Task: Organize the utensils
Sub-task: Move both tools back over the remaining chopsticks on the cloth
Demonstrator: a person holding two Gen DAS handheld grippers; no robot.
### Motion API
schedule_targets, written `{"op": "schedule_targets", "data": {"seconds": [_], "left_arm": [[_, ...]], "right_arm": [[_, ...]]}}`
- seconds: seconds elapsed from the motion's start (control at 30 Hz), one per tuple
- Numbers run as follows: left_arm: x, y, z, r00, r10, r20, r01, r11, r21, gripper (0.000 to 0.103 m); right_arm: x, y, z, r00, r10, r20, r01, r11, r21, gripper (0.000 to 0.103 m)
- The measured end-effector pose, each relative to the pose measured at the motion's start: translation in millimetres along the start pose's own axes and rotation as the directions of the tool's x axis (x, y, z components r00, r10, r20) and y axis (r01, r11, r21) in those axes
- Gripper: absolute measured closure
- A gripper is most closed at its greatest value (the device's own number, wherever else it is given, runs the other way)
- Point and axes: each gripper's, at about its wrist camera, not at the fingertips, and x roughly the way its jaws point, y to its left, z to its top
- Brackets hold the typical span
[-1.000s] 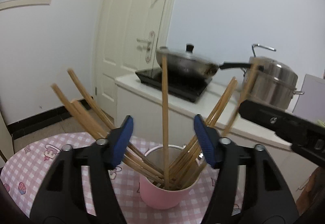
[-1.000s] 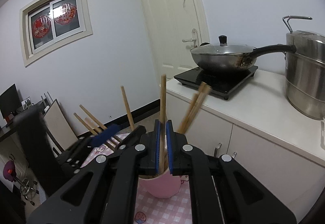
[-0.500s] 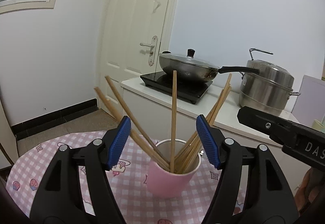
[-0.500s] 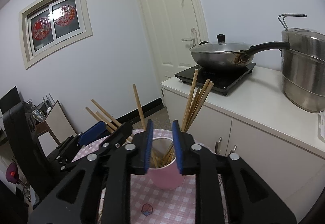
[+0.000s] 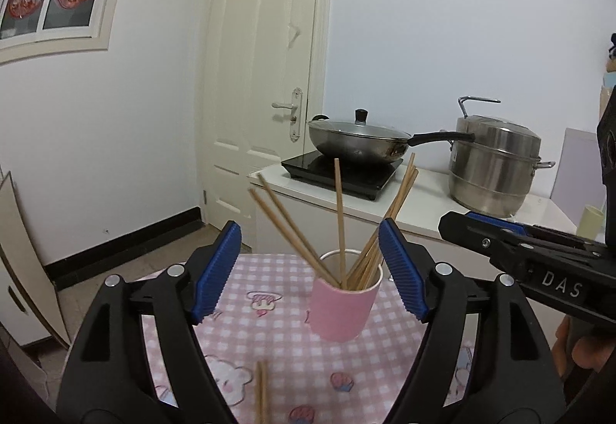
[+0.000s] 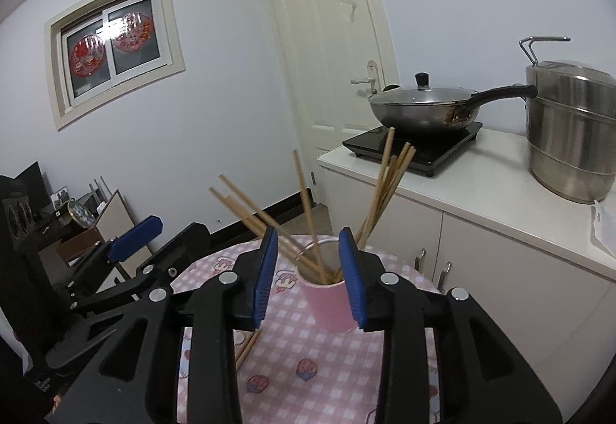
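Indoors, pink checked tablecloth (image 5: pixel 292 354) beneath both empty grippers, left (image 5: pixel 310 272) wide, right (image 6: pixel 308 276) narrower.

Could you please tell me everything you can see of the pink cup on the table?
The pink cup is a plain cylinder, pink outside with a white rim and interior. It stands upright on the pink checked tablecloth, holding a fan of wooden chopsticks that lean on its rim. Neither gripper touches it.
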Motion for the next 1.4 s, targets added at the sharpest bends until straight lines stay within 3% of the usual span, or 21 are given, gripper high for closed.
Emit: {"op": "schedule_targets", "data": {"seconds": [0.23,0.37,0.53,0.63,0.9,1.13,1.4], "left_arm": [[-32,20,-8,0.999,0.023,-0.047,-0.022,0.999,0.025,0.029],[-40,40,-16,0.989,0.022,-0.144,-0.017,0.999,0.039,0.029],[-32,74,-33,0.947,0.044,-0.318,-0.046,0.999,0.003,0.024],[-24,88,-46,0.917,0.021,-0.397,-0.037,0.999,-0.032,0.024],[-3,110,-90,0.842,0.013,-0.539,-0.058,0.996,-0.066,0.024],[7,127,-107,0.815,-0.005,-0.58,-0.069,0.992,-0.105,0.024],[13,135,-114,0.806,-0.014,-0.592,-0.071,0.99,-0.119,0.024]], "right_arm": [[-12,27,-13,1.0,0.014,-0.024,-0.015,1.0,-0.024,0.067],[-7,44,-25,0.996,0.03,-0.08,-0.032,0.999,-0.03,0.065],[20,59,-47,0.974,0.055,-0.221,-0.057,0.998,-0.001,0.061],[41,68,-66,0.945,0.071,-0.321,-0.067,0.998,0.021,0.061],[91,83,-120,0.859,-0.013,-0.512,-0.004,0.999,-0.032,0.06],[118,79,-141,0.818,-0.069,-0.571,0.045,0.997,-0.057,0.06],[128,85,-145,0.81,-0.071,-0.582,0.05,0.997,-0.052,0.06]]}}
